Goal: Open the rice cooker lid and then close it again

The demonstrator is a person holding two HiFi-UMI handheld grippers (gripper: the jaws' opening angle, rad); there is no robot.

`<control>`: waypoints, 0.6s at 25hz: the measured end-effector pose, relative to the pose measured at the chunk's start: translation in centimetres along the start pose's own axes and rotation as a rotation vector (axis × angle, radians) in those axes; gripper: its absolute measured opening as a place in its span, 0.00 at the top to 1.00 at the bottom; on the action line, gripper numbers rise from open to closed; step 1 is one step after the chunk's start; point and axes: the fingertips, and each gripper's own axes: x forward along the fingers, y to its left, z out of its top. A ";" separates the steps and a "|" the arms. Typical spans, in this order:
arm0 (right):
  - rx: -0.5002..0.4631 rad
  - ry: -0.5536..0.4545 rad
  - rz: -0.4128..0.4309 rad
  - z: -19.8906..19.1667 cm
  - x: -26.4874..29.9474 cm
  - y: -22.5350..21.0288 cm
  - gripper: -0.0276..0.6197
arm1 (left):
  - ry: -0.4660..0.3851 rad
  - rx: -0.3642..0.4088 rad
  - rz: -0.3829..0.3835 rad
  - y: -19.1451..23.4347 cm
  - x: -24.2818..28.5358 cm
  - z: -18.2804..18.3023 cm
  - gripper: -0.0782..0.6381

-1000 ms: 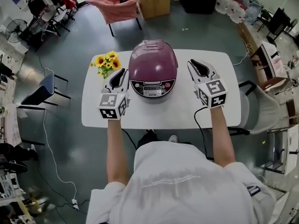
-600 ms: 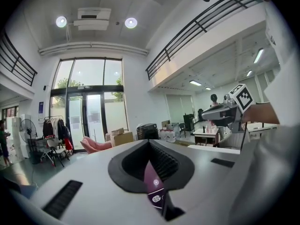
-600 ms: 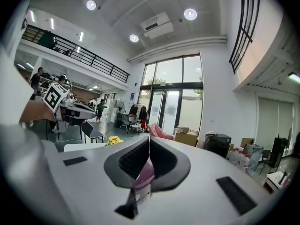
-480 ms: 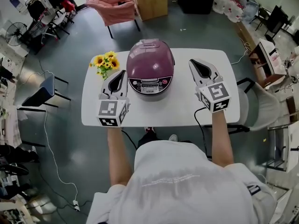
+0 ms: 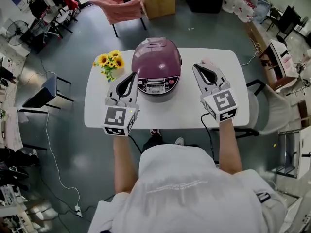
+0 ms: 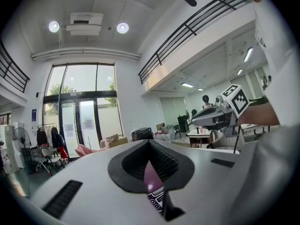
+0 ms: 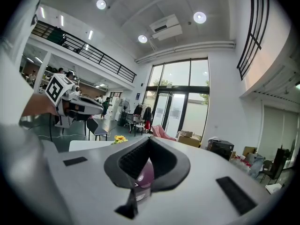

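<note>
Sunflowers (image 5: 110, 62) stand at the left rear of the surface (image 5: 97, 111), close to your left claw (image 5: 131, 76), which hangs over the surface just left of the rice cooker (image 5: 157, 69) with its tips pressed together on nothing. Risk: a sideways swing of that arm could knock the flowers over. The cooker sits mid-surface with its lid (image 5: 156, 52) down. That fits a lid yet to be lifted as well as one already lowered again, so no call on the stage. Risk: shut tips pushed against the glossy dome or a catch would probably skate off. A push from one side alone may slide the whole cooker across the smooth surface, as neither claw steadies it. Your right claw (image 5: 198, 68) is level with the left one on the cooker's other side, also clamped shut and empty, clear of the body. Hard to make out: whether the lid is latched or only resting, since the seam shows no gap from the head view. The release and the hinge at the back cannot be placed, and the print on the control panel (image 5: 156, 86) is too small to read. In both claw views the cooker is only a purple sliver behind the closed tips. What holds the flowers is hidden under the blooms.
</note>
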 end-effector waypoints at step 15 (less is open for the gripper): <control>-0.021 0.000 0.030 0.1 0.9 1.1 0.92 | 0.008 0.022 -0.009 -0.4 0.0 -0.1 0.87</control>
